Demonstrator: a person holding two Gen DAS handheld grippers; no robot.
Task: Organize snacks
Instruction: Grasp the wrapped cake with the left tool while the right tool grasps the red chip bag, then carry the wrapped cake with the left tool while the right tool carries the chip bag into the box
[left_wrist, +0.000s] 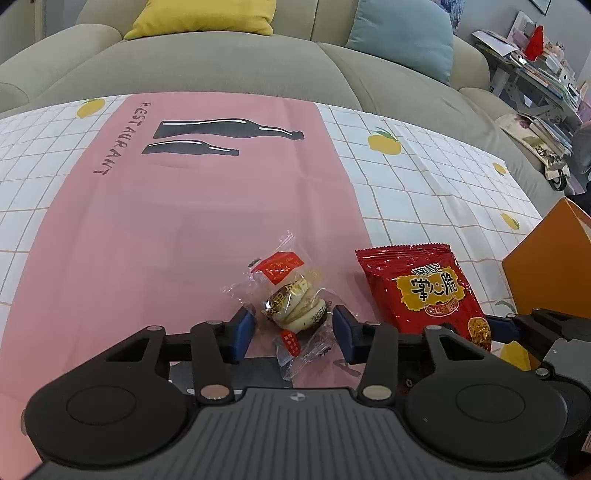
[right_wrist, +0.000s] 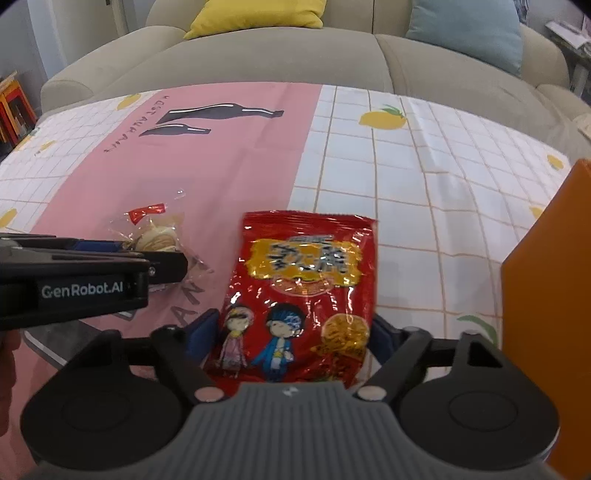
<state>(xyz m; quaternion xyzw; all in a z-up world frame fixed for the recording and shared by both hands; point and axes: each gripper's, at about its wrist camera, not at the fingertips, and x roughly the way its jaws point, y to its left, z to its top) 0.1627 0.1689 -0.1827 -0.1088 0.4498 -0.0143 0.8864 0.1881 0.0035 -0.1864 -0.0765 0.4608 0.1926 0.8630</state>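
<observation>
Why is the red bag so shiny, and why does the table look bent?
Right wrist view: light glares off the crinkly red foil snack bag, washing out its print. Left wrist view: the fisheye lens bows the pink-and-white checked tablecloth, and the beige sofa behind.

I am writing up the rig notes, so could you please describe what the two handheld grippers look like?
Both match: the left gripper and right gripper have a ribbed dark grey body, black linkage arms with silver pivot pins, round black discs on each side and blue finger pads. White "GenRobot.AI" lettering marks the left gripper's side. No cables or sleeves show.
</observation>
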